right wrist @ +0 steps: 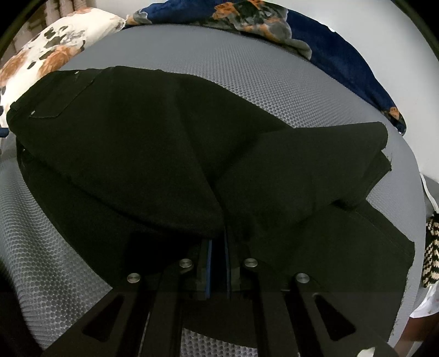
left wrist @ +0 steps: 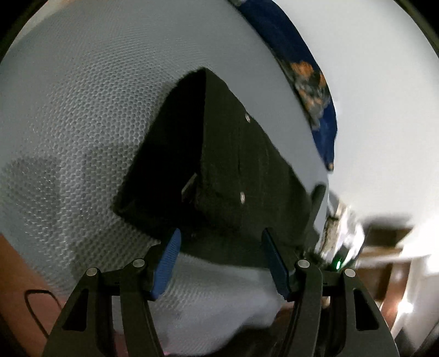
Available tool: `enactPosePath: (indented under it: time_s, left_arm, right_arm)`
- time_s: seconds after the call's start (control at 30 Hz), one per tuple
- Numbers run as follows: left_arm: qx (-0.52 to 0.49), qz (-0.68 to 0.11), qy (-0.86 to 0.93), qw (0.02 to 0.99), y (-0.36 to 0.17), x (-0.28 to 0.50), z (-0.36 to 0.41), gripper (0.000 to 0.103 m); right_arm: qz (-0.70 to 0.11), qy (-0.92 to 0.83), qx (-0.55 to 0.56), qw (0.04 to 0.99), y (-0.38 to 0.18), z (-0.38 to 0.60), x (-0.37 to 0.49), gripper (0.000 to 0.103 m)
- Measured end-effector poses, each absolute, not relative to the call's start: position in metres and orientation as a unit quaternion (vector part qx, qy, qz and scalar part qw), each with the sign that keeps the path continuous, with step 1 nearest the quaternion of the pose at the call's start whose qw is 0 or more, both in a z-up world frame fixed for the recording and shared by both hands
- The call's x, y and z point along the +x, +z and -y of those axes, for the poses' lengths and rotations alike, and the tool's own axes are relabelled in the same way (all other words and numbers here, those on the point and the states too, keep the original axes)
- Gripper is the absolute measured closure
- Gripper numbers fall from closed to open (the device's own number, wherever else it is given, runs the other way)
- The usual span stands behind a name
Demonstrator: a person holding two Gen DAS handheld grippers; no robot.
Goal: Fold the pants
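Observation:
The black pants [left wrist: 219, 153] lie folded on a grey mesh mattress [left wrist: 82, 109], with two rivets showing in the left wrist view. My left gripper [left wrist: 221, 234] is open, its blue pads [left wrist: 167, 263] apart over the near edge of the cloth and not pressing on it. In the right wrist view the pants [right wrist: 137, 142] are bunched, with a back pocket at the far left and a leg end lifted at the right. My right gripper [right wrist: 218, 241] is shut on a fold of the black cloth, which drapes over its fingertips.
A dark blue floral blanket [right wrist: 274, 24] runs along the mattress's far edge [right wrist: 260, 82]. A white floral pillow [right wrist: 55, 49] sits at the back left. A black cable [left wrist: 35, 302] lies on the brown floor at left. Wooden furniture [left wrist: 384, 247] stands at right, blurred.

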State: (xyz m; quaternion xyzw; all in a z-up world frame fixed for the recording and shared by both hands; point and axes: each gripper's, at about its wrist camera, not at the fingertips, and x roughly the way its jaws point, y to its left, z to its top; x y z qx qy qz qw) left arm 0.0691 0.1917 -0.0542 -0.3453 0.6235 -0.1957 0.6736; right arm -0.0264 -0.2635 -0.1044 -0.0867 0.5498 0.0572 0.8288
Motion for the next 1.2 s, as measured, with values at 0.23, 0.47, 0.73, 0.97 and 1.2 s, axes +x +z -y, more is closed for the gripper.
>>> enactPosePath:
  time_s: [0.23,0.47,0.73,0.97,1.2]
  left_arm:
    - [-0.377,-0.613,-0.156,0.676,-0.072,0.080,-0.186,0.078]
    - [-0.271,-0.548,-0.223,0.759,-0.012,0.098,-0.172,0.083]
    - [-0.154,-0.631,-0.199,0.734,-0.087,0.096,-0.186,0.083]
    - [-0.143,-0.602,-0.210,0.757,-0.071,0.095,-0.199,0.083]
    - [-0.057,-0.613,-0.185,0.766,-0.082,0.088,-0.178,0.065]
  right_arm:
    - [-0.539,0.050,-0.076,0.837,-0.096,0.266,-0.035,0.097]
    - [-0.520,0.033,-0.065,0.851,-0.062,0.262,-0.061,0.098]
    - [-0.567,0.050,-0.060,0.820,-0.104,0.246,-0.072,0.098]
    - [-0.567,0.055,-0.052,0.821,-0.094,0.246,-0.068,0.098]
    - [-0.580,0.056,-0.036,0.812,-0.107,0.246,-0.063,0.097]
